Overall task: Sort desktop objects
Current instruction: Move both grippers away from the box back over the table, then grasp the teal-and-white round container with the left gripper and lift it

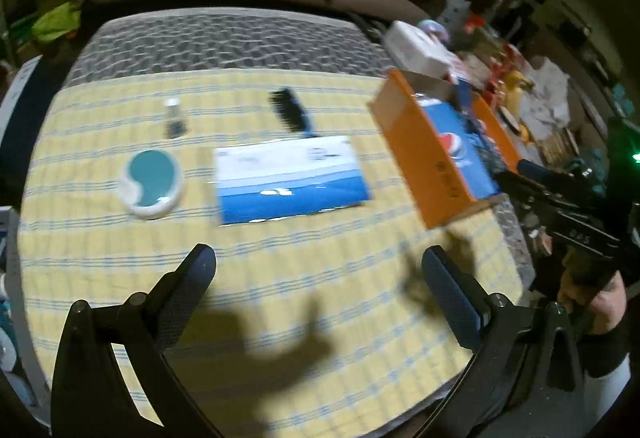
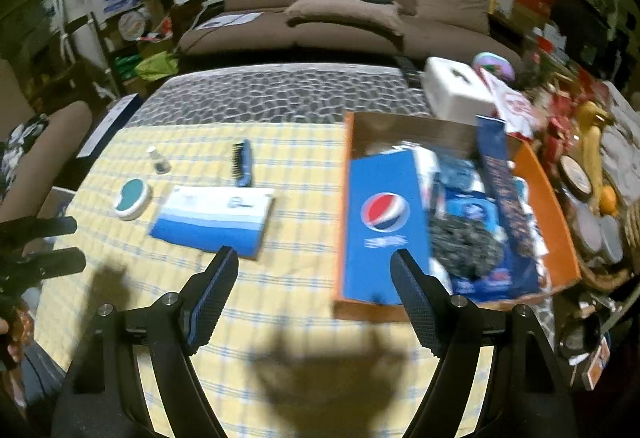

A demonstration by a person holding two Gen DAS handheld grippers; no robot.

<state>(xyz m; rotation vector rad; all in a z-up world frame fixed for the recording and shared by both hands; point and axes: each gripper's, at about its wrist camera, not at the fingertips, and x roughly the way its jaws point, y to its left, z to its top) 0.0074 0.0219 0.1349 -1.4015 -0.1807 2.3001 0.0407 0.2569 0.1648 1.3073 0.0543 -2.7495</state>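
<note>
Both claws hang empty with jaws apart above the table (image 1: 280,318): left claw (image 1: 319,270), right claw (image 2: 315,270). The booklet (image 2: 214,220), round case (image 2: 132,199), brush (image 2: 243,162) and bottle (image 2: 158,160) lie loose; the box (image 2: 560,222) is already crowded. I would take the nearest booklet first, gripping one edge squarely
</note>
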